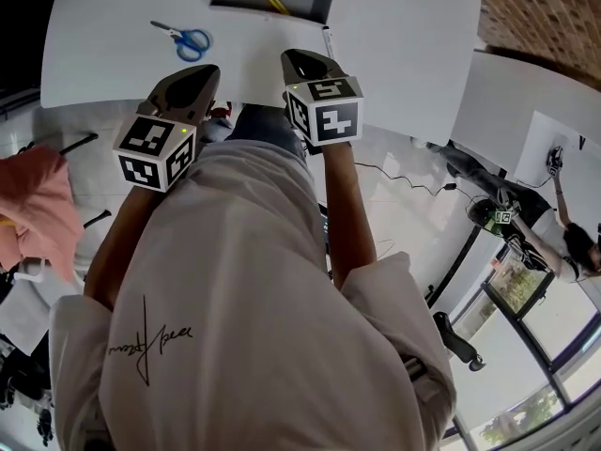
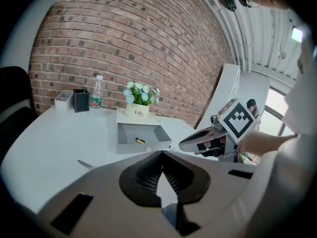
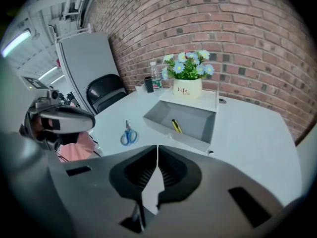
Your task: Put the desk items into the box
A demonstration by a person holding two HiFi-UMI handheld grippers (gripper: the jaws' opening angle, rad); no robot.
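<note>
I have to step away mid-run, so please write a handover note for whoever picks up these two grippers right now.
Left gripper: shut, empty.
Right gripper: shut, empty.
Box: open on the table, in front of both grippers.
Done: a yellow tool lies in the box.
Left: the scissors lie on the table to the left of the box; they probably go in next.

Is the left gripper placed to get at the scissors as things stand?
Probably yes. The scissors lie on the table just ahead of the left gripper, with nothing between. Its fingers are shut and empty, so they would have to open first.
</note>
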